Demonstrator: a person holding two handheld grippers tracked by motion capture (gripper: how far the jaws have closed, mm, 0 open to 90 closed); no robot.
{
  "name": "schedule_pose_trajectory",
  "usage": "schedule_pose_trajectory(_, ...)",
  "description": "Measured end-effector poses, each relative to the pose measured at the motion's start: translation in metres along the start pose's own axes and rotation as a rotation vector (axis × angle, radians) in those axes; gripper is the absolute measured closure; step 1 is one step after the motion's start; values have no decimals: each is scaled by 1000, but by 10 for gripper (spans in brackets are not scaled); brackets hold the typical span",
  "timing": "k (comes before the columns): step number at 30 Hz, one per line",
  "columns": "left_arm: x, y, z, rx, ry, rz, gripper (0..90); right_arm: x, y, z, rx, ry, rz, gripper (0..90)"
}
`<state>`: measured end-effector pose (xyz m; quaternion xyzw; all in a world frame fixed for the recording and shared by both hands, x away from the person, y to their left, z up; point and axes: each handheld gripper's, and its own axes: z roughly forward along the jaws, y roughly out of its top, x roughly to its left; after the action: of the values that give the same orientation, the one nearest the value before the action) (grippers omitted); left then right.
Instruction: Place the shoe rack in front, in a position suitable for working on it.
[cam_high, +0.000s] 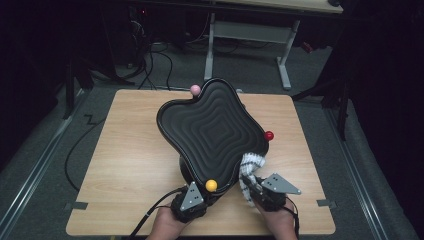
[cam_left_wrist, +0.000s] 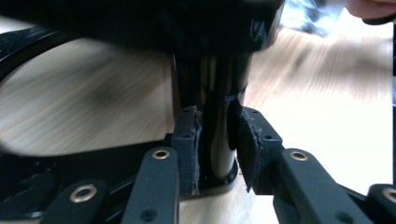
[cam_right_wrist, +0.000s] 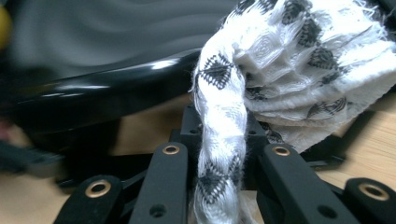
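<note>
On the light wooden table (cam_high: 125, 165), left gripper (cam_left_wrist: 218, 149) jaws clamp the glossy black tray's stem (cam_left_wrist: 219, 100) lower centre, while right gripper (cam_right_wrist: 219, 154) jaws pinch the white black-patterned cloth (cam_right_wrist: 285, 70).

The top of the black stem (cam_left_wrist: 215, 93) is hidden under the tray (cam_left_wrist: 140, 21). The far table (cam_left_wrist: 322, 60) is blurred. The cloth (cam_right_wrist: 299, 70) is cut off by the upper edge.
</note>
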<state>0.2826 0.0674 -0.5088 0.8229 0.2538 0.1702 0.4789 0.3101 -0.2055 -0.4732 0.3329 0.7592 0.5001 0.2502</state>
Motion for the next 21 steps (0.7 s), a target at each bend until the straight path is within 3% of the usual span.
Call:
schedule_pose_trajectory(7,3,-2,-1,6,-20,-13,733,27,5,-13,-17,88,-69,782)
schedule_pose_trajectory(11,2,0,5,1,-21,-9,741,54,7,-24,-45,219,-124,785)
schedule_pose_trajectory(15,0,1,8,-5,-22,-9,741,77,9,-16,-27,280,-167,787)
schedule_pose_trajectory(21,0,1,8,-9,-21,-14,741,76,7,-9,-16,295,-153,789)
